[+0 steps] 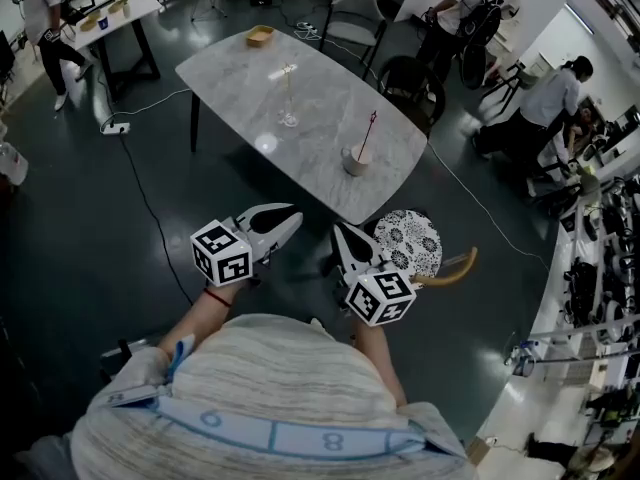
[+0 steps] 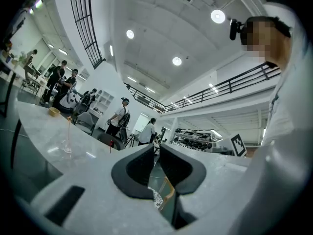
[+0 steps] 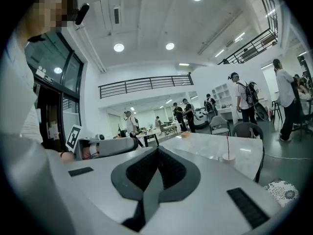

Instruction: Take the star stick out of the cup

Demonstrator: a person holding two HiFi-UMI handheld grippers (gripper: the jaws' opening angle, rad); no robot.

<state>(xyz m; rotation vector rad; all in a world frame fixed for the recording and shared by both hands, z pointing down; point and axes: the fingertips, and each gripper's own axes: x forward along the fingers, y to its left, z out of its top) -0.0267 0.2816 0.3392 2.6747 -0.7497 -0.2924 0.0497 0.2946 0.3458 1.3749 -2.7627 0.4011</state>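
step: approaching table point(image 1: 240, 68) | left tool point(image 1: 291, 221) barely ajar, right tool point(image 1: 340, 232) closed, both empty | next: reaching cup's point(image 1: 356, 160) star stick point(image 1: 368, 128)

My head camera looks steeply down from above. My torso point(image 1: 280, 378) fills the bottom, the left gripper point(image 1: 292, 215) and right gripper point(image 1: 339, 232) sit close below, and the table point(image 1: 300, 138) lies farther off. The left gripper view looks along its own jaws, tipped slightly up, across the table point(image 2: 39, 126) to the ceiling point(image 2: 161, 23). The right gripper view faces the table point(image 3: 205, 143) about level. All three views share the table. The cup point(image 1: 356, 160) shows small in the head view and again in the right gripper view, cup point(image 3: 227, 156).
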